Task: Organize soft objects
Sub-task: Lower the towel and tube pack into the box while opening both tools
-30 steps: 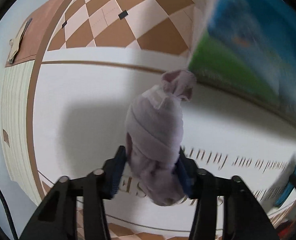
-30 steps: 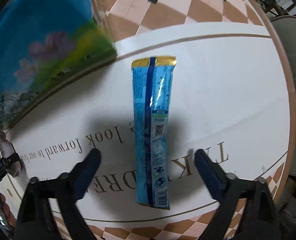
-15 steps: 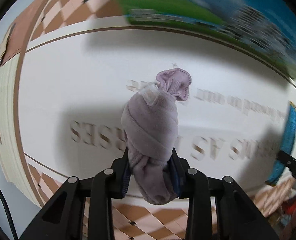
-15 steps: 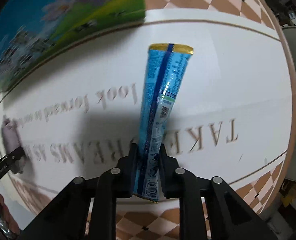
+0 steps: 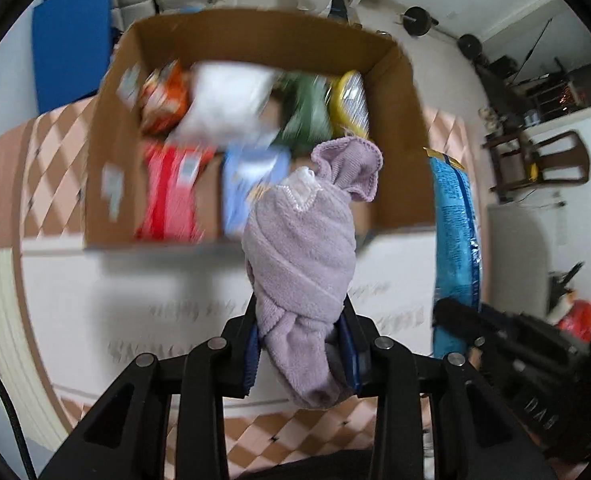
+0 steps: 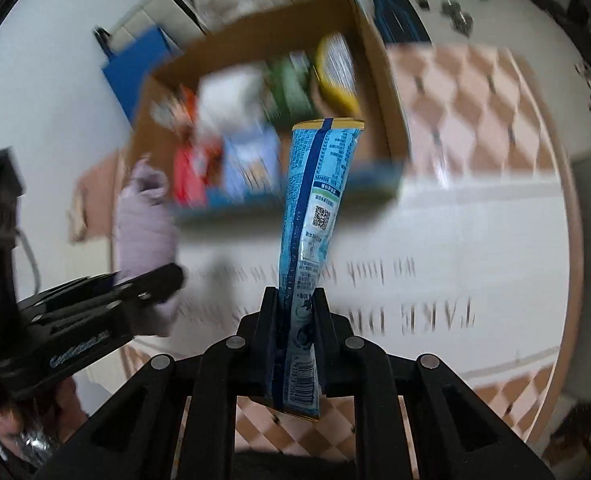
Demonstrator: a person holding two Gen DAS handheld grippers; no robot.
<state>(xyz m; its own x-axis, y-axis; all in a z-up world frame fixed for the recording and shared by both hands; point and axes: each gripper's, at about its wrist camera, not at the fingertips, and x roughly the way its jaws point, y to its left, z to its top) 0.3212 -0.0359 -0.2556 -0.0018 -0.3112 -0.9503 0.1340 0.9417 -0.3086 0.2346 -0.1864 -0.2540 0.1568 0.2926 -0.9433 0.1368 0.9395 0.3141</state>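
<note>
Between the fingers of the left gripper (image 5: 301, 346) a rolled lilac towel (image 5: 301, 256) is pinched by its lower end, most of the roll standing free above the pads; the right gripper (image 6: 297, 344) is pressed together on the bottom of a long blue packet (image 6: 315, 216), which leans upward past the grip. Beyond both, at the far side of the white table (image 5: 127, 280), sits an open cardboard box (image 5: 405, 128) already crowded with blurred packets. Both loads are held low and look top-heavy, so a quick swing could tip the towel out or bend the packet against the near wall of the box; the two grippers also ride close side by side, and could knock together over the opening.
</note>
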